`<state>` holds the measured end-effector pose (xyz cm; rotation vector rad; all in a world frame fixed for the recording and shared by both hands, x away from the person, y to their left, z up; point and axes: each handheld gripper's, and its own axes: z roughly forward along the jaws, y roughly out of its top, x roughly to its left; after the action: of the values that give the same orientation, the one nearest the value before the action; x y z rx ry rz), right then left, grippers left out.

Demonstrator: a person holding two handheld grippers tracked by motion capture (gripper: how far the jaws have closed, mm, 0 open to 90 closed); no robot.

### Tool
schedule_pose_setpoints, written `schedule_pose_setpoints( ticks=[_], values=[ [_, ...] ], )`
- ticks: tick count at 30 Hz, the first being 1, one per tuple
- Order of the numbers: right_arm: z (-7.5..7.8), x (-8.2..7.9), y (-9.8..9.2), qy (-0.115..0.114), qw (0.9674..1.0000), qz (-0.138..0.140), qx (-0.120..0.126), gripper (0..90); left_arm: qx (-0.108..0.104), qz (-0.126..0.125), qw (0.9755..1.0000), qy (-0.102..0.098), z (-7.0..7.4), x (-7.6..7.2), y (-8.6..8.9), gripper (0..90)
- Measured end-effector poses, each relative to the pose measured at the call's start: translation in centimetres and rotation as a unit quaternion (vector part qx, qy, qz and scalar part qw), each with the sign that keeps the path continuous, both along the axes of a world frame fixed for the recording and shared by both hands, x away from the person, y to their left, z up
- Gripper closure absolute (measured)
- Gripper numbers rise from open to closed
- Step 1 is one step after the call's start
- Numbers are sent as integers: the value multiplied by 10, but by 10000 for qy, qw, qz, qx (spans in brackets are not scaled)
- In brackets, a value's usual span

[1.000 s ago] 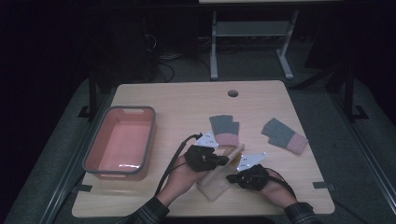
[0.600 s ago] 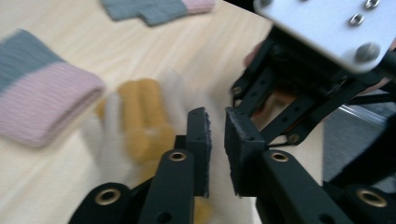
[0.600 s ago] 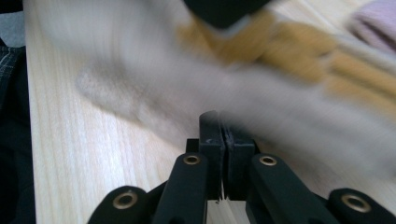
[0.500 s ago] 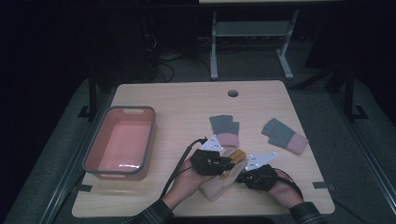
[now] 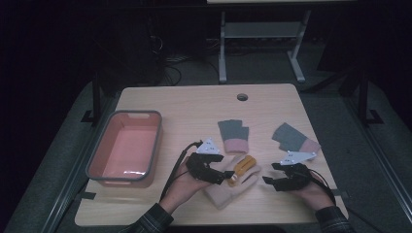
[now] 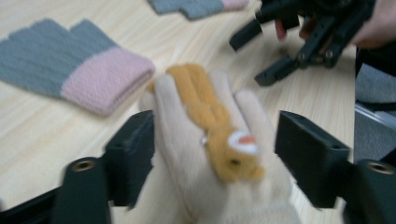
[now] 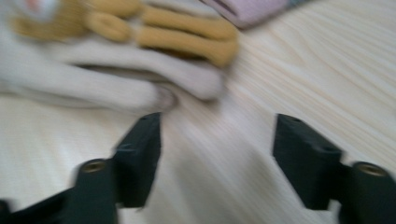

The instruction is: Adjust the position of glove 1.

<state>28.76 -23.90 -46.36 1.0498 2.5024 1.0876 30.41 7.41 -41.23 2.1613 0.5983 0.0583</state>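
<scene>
Cream glove (image 5: 233, 187) lies flat near the front edge of the table (image 5: 194, 104), centre-right, a mustard glove (image 5: 242, 167) stacked on top of it. Left gripper (image 5: 224, 175) sits at the cream glove's left side; jaws have just been opening and stand spread, straddling the glove (image 6: 210, 154) with visible gaps at both pads, no pinch. Right gripper (image 5: 270, 180) is beside the glove on the right, apart from it; jaws also just opened, spread over bare wood (image 7: 219, 158). Further back, mid-table: grey-pink glove (image 5: 233, 136), a second grey-pink glove (image 5: 294, 138) toward the right edge. Pink bin (image 5: 125, 148) along the left edge.
</scene>
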Motion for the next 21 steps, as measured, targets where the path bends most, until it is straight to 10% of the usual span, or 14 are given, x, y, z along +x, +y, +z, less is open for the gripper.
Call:
schedule_pose_setpoints(
  ticks=[6, 21],
  values=[
    [-8, 6, -6, -32, 9995, -261, -174, 173, 224, -151, 9996, 76, -16, -2, -1, 138],
    [-15, 10, -8, -128, 9993, -286, -221, 139, 654, -346, 9972, 104, -41, 4, -21, 126]
  ],
)
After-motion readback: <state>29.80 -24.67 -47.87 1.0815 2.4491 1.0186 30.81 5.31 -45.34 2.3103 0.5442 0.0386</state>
